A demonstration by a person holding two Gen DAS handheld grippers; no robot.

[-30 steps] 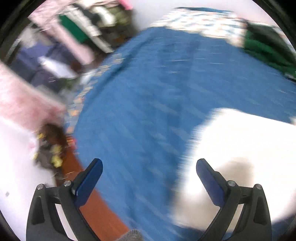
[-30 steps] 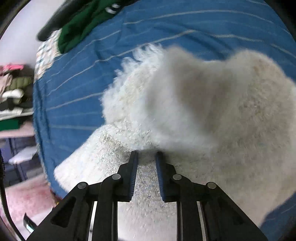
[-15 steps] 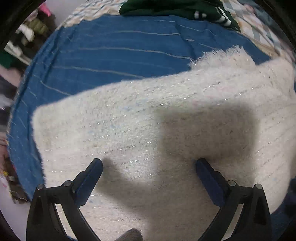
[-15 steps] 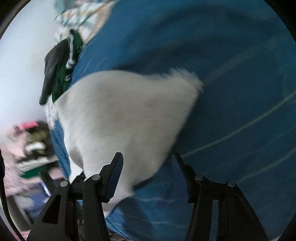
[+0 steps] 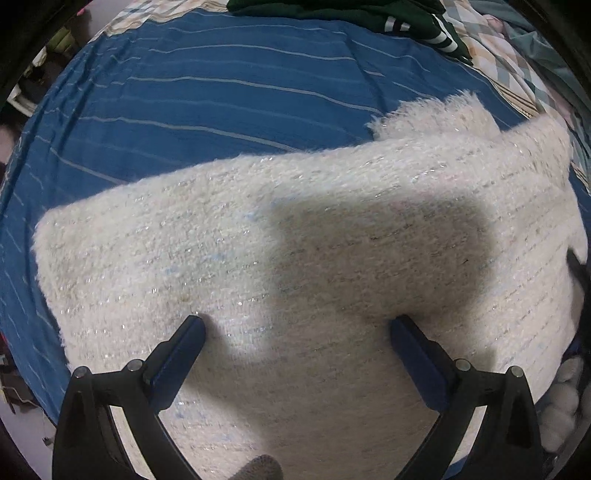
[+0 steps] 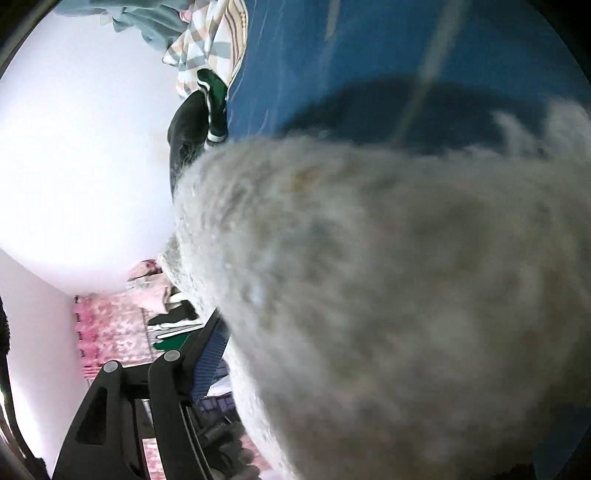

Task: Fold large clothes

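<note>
A white fuzzy sweater [image 5: 258,258] lies spread on the blue striped bedsheet [image 5: 184,92]. My left gripper [image 5: 297,321] points straight down over it, open, with both blue pads just above the knit and nothing pinched. In the right wrist view the same sweater [image 6: 388,295] bulges close to the lens, blurred. My right gripper [image 6: 295,317] is tilted and its jaws are opening. Only its left finger [image 6: 210,347] shows, beside the cloth's edge. The fabric hides the other finger and lies between the jaws.
A dark green garment with white stripes [image 5: 369,14] lies at the bed's far edge beside a checked quilt [image 5: 517,66]. In the right wrist view a white wall [image 6: 74,147] and piled clothes on a rack [image 6: 166,317] stand off the bed's side.
The left gripper swung from the bed's edge to above the sweater and then held still. The right gripper let go of the sweater, spread its jaws and rolled toward level.
</note>
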